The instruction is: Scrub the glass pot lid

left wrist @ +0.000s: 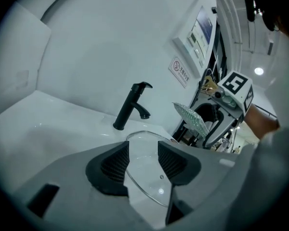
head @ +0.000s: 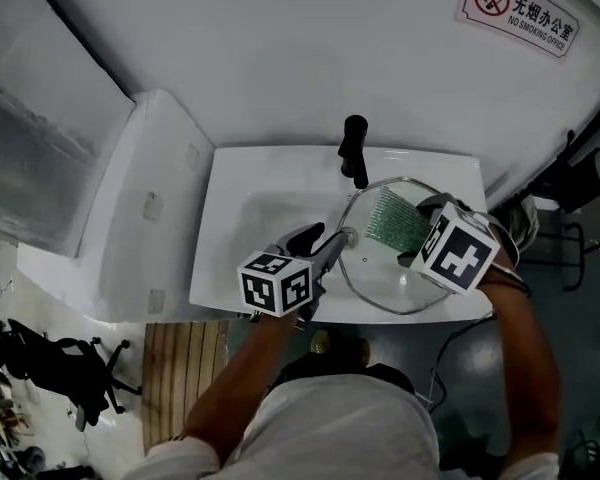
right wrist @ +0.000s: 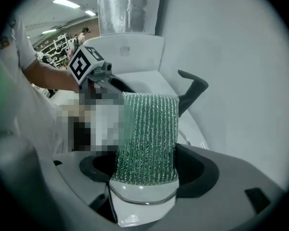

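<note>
The glass pot lid (head: 380, 280) lies tilted over the right part of the white sink (head: 230, 230), its knob (head: 348, 236) toward the left. My left gripper (head: 325, 244) hovers at the knob, jaws open. In the left gripper view the lid's rim (left wrist: 147, 179) shows through the gap of the left gripper (left wrist: 143, 160), and neither pad touches it. My right gripper (head: 412, 234) is shut on a green mesh scrub pad (head: 393, 222) held over the lid. The right gripper view shows the pad (right wrist: 147, 136) upright in the right gripper (right wrist: 147, 171), above the lid's edge (right wrist: 139, 199).
A black faucet (head: 353, 150) stands at the sink's back edge, just beyond the lid. A white cabinet (head: 130, 198) adjoins the sink's left. On the floor are a wooden slat mat (head: 180, 368) and an office chair (head: 80, 363).
</note>
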Motion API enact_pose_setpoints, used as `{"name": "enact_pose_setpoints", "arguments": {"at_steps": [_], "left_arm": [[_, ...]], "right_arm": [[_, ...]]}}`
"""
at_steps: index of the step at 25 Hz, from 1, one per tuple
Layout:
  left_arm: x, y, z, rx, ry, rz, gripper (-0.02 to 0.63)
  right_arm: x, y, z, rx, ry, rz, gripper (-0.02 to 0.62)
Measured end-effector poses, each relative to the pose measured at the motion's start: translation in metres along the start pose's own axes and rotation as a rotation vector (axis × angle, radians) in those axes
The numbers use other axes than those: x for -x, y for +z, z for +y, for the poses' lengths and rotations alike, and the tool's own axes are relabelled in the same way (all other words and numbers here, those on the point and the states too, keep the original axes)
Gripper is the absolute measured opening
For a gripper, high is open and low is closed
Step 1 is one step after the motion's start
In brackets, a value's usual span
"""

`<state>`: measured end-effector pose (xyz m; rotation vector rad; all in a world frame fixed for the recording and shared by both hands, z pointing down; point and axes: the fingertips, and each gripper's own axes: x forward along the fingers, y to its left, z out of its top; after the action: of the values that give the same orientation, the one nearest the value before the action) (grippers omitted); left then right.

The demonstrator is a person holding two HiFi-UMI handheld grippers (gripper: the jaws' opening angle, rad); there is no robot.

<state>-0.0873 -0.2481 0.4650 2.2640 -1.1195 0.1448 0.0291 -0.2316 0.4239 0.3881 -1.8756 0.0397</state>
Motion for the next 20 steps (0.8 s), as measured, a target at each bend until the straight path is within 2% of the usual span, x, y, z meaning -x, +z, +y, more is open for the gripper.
{"name": "enact_pose_setpoints", "arguments": {"at_steps": [11,20], "left_arm": [[-0.020,-0.035,0.013,0.035,-0.023,0.141,0.195],[-0.032,-0.059,0.021,0.090,-0.045,0.228,0.199]], "right_arm": [[-0.039,-0.004,-0.002,0.160,0.094,0.255,0.348],[-0.071,0.002,-0.012,0.250,0.121,0.407,0.348]]}}
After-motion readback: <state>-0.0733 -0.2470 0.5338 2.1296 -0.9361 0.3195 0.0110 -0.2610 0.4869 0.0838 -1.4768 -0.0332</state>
